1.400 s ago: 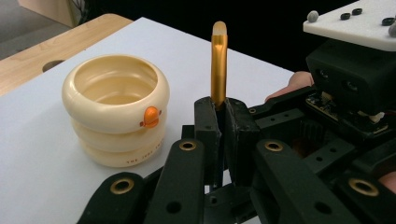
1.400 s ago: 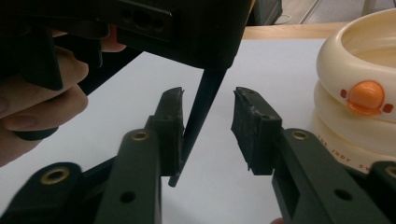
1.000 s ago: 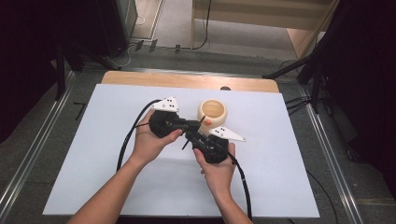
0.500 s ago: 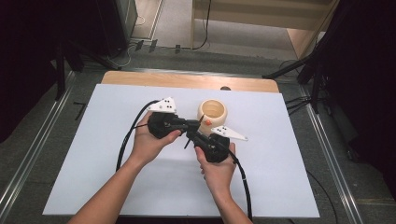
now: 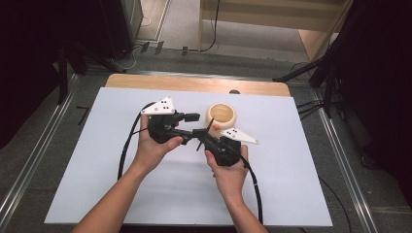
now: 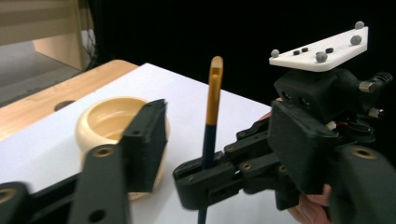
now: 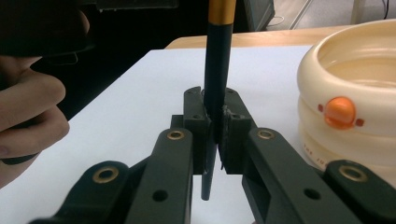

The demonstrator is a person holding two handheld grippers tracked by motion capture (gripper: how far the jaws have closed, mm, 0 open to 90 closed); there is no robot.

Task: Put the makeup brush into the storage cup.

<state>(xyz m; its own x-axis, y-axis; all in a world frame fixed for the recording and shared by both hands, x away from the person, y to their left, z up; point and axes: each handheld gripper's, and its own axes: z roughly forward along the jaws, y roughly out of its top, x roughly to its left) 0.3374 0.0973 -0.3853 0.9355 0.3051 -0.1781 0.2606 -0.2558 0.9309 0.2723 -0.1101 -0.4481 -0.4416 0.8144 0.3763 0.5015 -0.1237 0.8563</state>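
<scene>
White table top [image 5: 97, 184] under both hands, wooden strip [image 5: 194, 83] along its far edge, beyond the tongs.

Left hand [image 5: 153, 148] holds the left tongs [image 5: 190, 123], grey three-cornered plate on top, cable [image 5: 125, 150] looping back toward the person. Jaws point toward the right tongs. In the left gripper view one jaw stands in front of the bowl, with open space between it and the pen, nothing between the jaws: tongs spread and empty.

Right hand [image 5: 228, 167] holds the right tongs [image 5: 203, 137], white plate on top, cable trailing back along the forearm. Jaws point toward the left tongs, tips close to the left tongs' jaws near mid-table. Right gripper view: both jaws pressed against the pen from either side, clamped on it.

Cream bowl [image 5: 221, 115] sits on the table just beyond the right tongs, on their far side. Ribbed, rounded wall, open top, inside looks empty. Small orange knob [image 7: 340, 112] on the side facing the right tongs.

Pen [image 7: 217, 88]: dark barrel, roughly upright between the right jaws, a gold band [image 6: 214, 95] on its upper part. Lower tip sticks out below the jaws; whether it touches the table I cannot tell. From the left tongs it stands just past the near jaw, between that jaw and the right tongs' body, bowl behind and to the side.
</scene>
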